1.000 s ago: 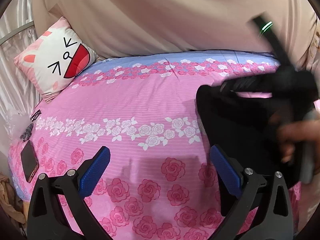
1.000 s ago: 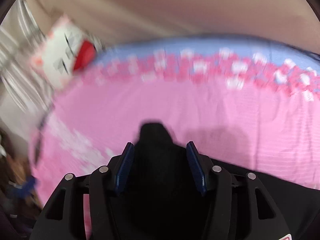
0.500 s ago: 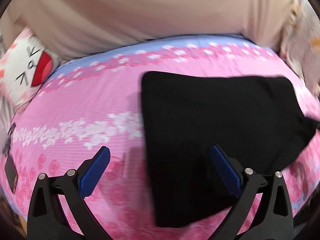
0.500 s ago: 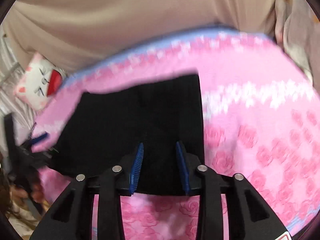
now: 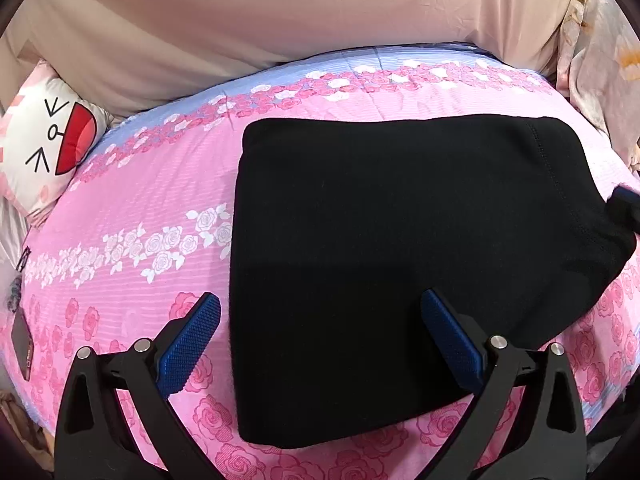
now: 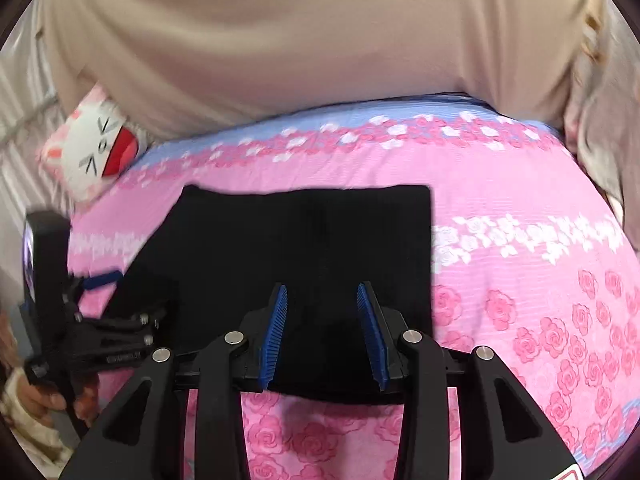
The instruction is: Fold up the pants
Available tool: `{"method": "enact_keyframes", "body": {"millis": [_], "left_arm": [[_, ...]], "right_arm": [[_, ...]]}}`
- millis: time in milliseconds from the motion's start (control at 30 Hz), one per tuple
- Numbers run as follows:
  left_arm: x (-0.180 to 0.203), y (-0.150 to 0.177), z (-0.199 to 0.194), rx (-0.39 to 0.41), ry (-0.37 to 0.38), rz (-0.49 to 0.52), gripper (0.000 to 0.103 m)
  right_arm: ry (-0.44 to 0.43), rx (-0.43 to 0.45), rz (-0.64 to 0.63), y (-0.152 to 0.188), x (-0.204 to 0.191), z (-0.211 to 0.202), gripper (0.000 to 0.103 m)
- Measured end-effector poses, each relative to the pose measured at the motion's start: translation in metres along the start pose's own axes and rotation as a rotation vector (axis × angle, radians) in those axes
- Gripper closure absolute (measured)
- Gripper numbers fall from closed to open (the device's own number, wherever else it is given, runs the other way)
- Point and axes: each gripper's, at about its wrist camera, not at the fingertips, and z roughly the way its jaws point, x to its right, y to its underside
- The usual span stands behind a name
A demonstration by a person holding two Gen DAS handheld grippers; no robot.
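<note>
soft black pants [image 5: 404, 264], folded rectangle on ribbed rose-print sheet [image 5: 152, 200]

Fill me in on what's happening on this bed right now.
A person with a two-finger gripper in each hand is folding black pants on a bed with a pink rose-print sheet. The pants lie flat as a compact folded rectangle. The left gripper is wide open above the pants' near left corner, holding nothing. The right gripper is partly open above the near edge, apparently gripping nothing. A cartoon cat pillow sits at the far left.
</note>
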Motion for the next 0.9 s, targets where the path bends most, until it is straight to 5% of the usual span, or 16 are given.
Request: {"method": "enact_keyframes", "body": {"millis": [67, 267, 333, 400, 467, 600, 667, 700, 733, 767, 800, 900], "left_arm": [[0.0, 0.001, 0.0, -0.001, -0.004, 0.001, 0.005], [-0.002, 0.005, -0.003, -0.008, -0.005, -0.018, 0.005], [-0.008, 0.006, -0.008, -0.005, 0.026, -0.04, 0.005], [-0.018, 0.008, -0.014, -0.009, 0.09, -0.083, 0.005], [-0.031, 0.012, -0.013, -0.032, 0.156, -0.147, 0.005], [-0.058, 0.026, 0.016, -0.133, 0.275, -0.352, 0.005], [-0.059, 0.028, 0.019, -0.075, 0.292, -0.369, 0.005], [-0.055, 0.026, 0.02, -0.066, 0.292, -0.337, 0.016], [-0.049, 0.022, 0.021, -0.063, 0.335, -0.297, 0.042], [-0.048, 0.019, 0.017, -0.056, 0.35, -0.283, 0.048], [-0.047, 0.012, 0.007, -0.035, 0.317, -0.257, 0.067], [-0.055, -0.004, -0.023, 0.019, 0.344, -0.203, 0.07]], "right_arm": [[0.006, -0.072, -0.011, 0.014, 0.007, 0.018, 0.067], [-0.053, -0.042, 0.037, 0.022, 0.022, 0.0, 0.066], [-0.036, -0.012, 0.064, 0.021, 0.029, -0.013, 0.053], [0.031, 0.014, 0.071, 0.021, 0.035, -0.022, 0.027], [0.044, -0.001, 0.106, 0.026, 0.048, -0.02, 0.027], [-0.094, -0.088, 0.281, 0.037, 0.078, 0.015, 0.027], [-0.169, -0.064, 0.354, 0.044, 0.086, 0.028, 0.026], [-0.195, -0.066, 0.349, 0.042, 0.084, 0.031, 0.042], [-0.21, -0.08, 0.345, 0.04, 0.081, 0.033, 0.047], [-0.22, -0.076, 0.33, 0.033, 0.076, 0.029, 0.061], [-0.227, -0.064, 0.306, 0.027, 0.072, 0.021, 0.069], [-0.279, 0.023, 0.254, 0.007, 0.057, -0.023, 0.072]]}}
